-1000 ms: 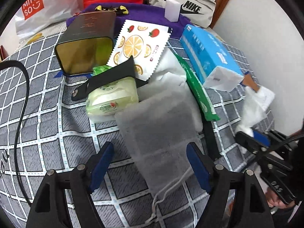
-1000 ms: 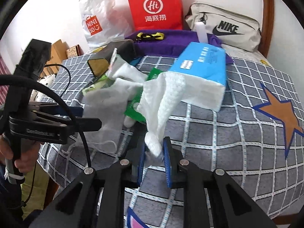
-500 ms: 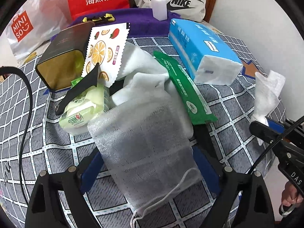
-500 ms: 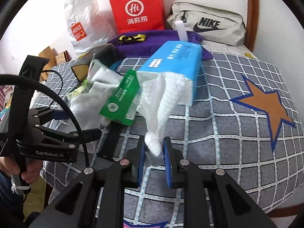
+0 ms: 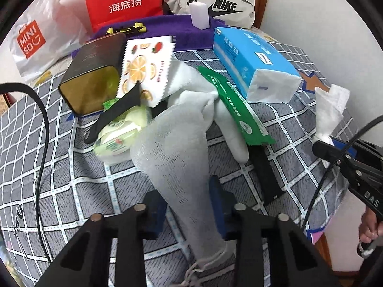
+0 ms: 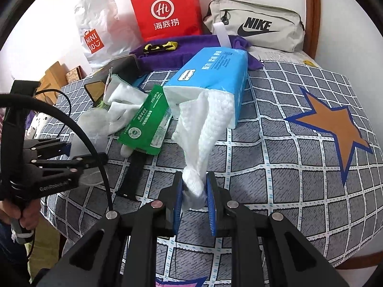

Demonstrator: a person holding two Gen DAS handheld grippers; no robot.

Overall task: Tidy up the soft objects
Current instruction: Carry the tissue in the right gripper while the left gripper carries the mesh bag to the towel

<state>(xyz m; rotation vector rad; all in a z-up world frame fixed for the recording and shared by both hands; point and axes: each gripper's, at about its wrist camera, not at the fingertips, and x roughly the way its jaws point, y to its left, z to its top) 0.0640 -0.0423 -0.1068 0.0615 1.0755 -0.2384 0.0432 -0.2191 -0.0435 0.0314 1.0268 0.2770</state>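
A white mesh drawstring bag lies bunched on the grey checked cover. Its lower part sits between the blue pads of my left gripper. The jaws are closing and both pads press the mesh. My right gripper is shut on a twisted white tissue. The tissue trails out of the open end of the blue tissue pack. In the left wrist view the right gripper shows at the right edge with the tissue standing up from it.
Behind the mesh bag lie a white cloth, a green wipes packet, a pale green wipes pack, a fruit-print sachet, a dark tin and a black strap. A red bag and a Nike pouch stand at the back.
My left gripper's jaws have come in from wide apart onto the mesh bag, which is now bunched and raised. The right gripper still holds the tissue.
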